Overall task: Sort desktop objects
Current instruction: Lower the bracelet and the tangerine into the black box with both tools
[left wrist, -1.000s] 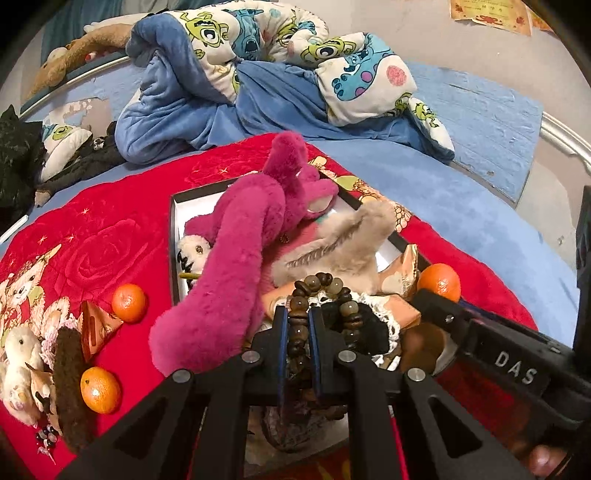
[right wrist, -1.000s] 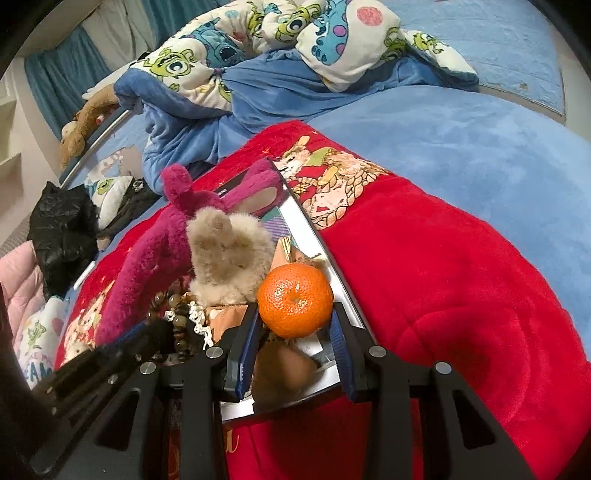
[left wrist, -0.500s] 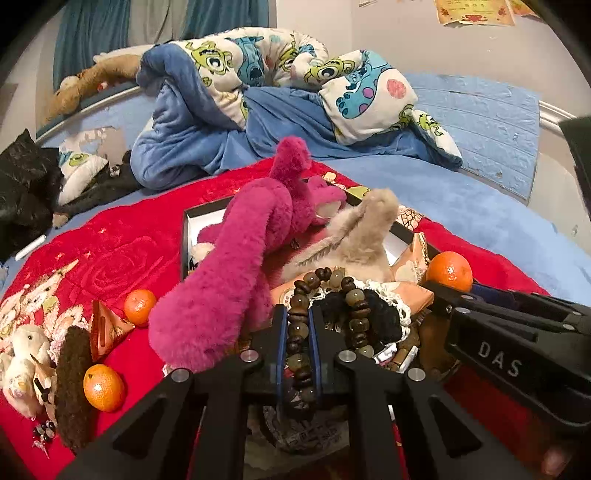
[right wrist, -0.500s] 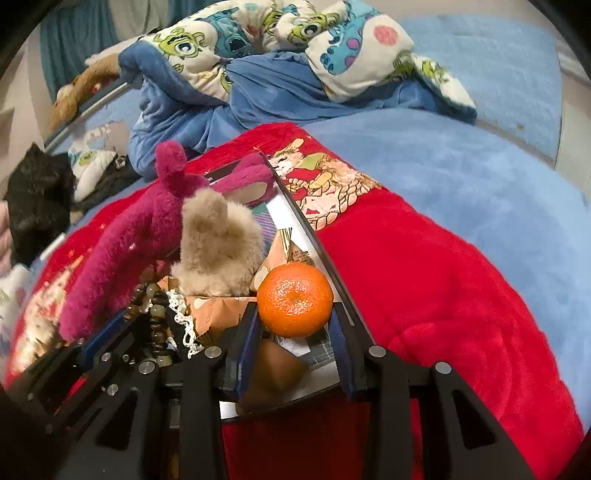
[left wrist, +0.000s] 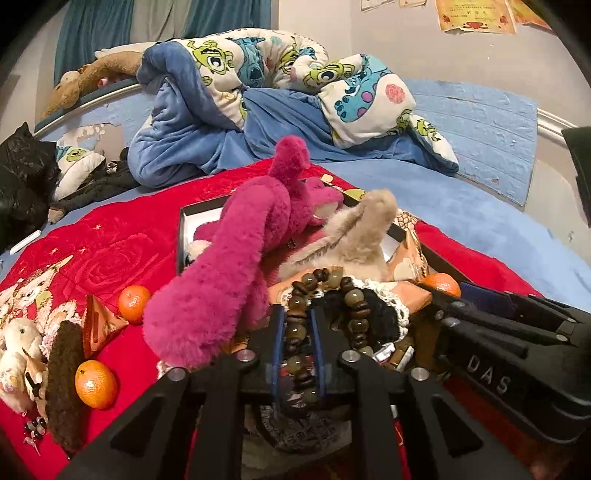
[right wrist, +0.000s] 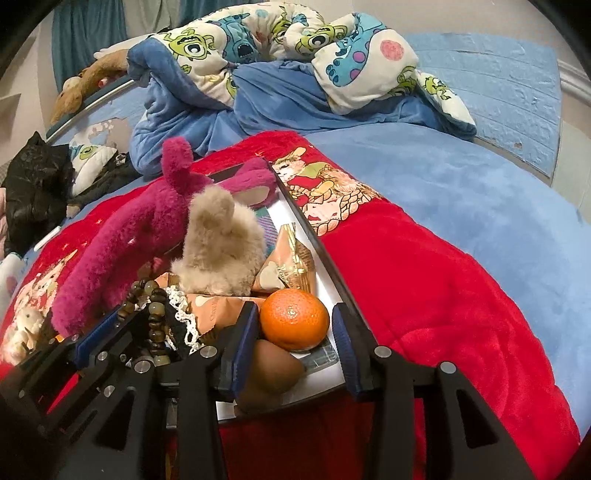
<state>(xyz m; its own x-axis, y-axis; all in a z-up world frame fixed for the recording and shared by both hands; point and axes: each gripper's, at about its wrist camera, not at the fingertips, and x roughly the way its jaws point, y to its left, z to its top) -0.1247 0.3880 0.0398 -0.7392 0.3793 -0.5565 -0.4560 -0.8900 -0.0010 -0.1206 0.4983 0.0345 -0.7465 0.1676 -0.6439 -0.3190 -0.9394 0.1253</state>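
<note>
While both jaw pairs are opening, I release: bead bracelet [left wrist: 297,332] between left gripper [left wrist: 298,350] pads, tangerine [right wrist: 294,318] between right gripper [right wrist: 293,343] pads, over tray [right wrist: 325,258]. Withdraw only once pads clear.

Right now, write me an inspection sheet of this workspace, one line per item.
Surface: red blanket over a blue bed cover.
Job's things: tray piled with a pink plush toy, beige plush toy, snack packets; two oranges left on the blanket.
Clutter: brown fuzzy item, small plush figures beside the tray.
Grippers: left gripper opening, bead bracelet strand between its pads; right gripper opening around an orange, gaps visible.
Cables: nothing seen.
Surroundings: cartoon quilt, black bag, posters on wall.
</note>
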